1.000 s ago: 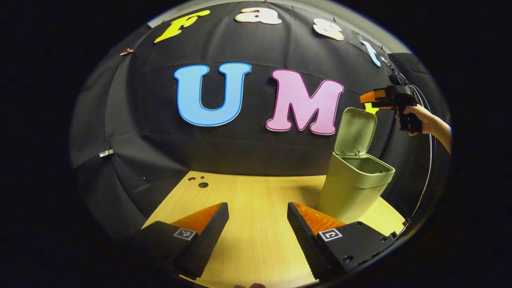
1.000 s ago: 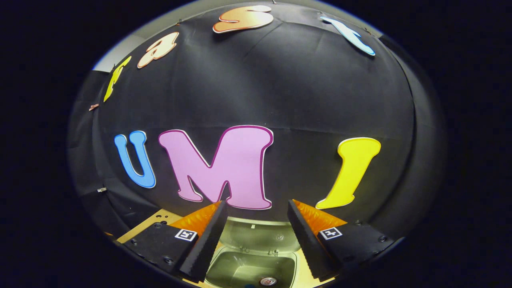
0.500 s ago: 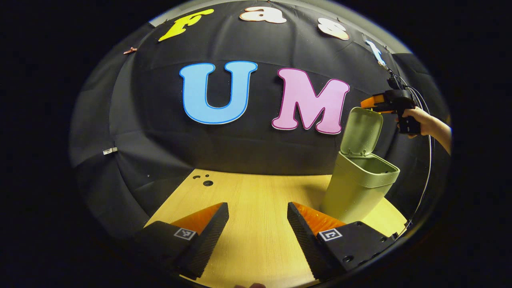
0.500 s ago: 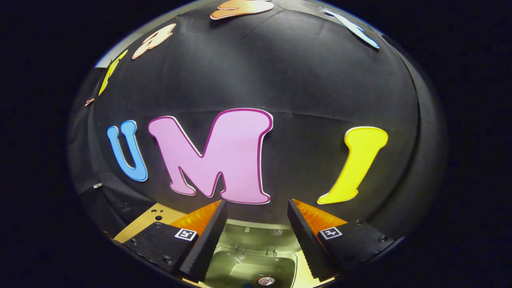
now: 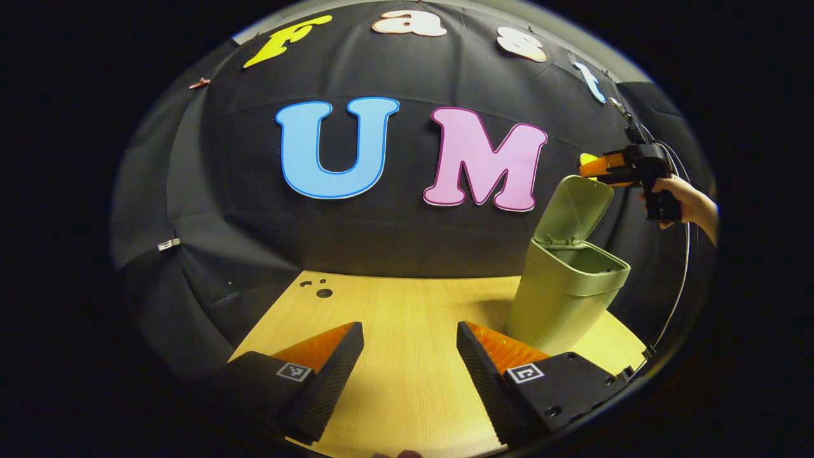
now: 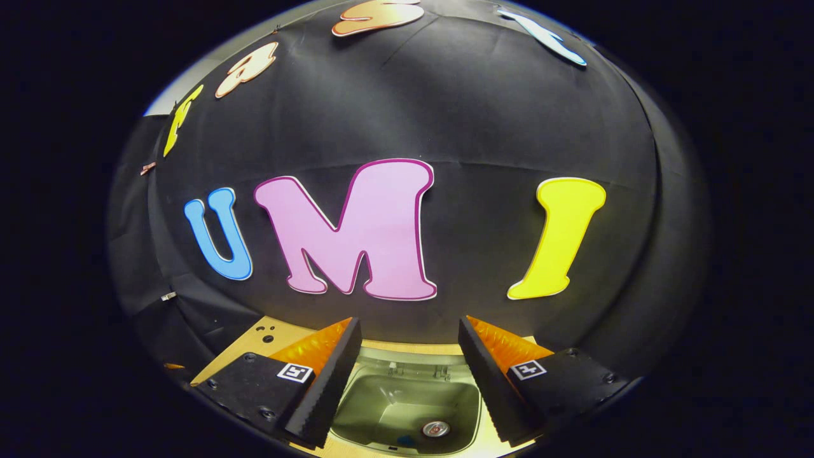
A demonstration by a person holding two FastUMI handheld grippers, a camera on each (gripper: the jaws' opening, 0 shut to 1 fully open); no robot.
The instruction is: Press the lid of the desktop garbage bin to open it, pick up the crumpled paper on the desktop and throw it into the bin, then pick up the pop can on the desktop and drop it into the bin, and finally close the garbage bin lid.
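In the left gripper view the green bin (image 5: 563, 305) stands on the wooden table (image 5: 394, 312) at the right, its lid (image 5: 574, 210) raised on its hinge and leaning forward over the mouth. My right gripper (image 5: 594, 166), held by a hand (image 5: 690, 203), sits at the lid's top edge, behind it. In the right gripper view my right gripper (image 6: 410, 375) is open above the bin's mouth (image 6: 381, 407); the pop can's round top (image 6: 434, 428) lies at the bottom inside. My left gripper (image 5: 410, 362) is open low over the table, with nothing between its fingers.
Small holes (image 5: 324, 293) mark the table's far left corner. A cable (image 5: 682, 273) hangs from the right gripper down past the bin. The black cloth wall stands close behind the table and the bin.
The lid has tipped from nearly upright to leaning forward over the bin's mouth. My right gripper has shifted slightly right, staying at the lid's top edge. The left gripper has barely moved.
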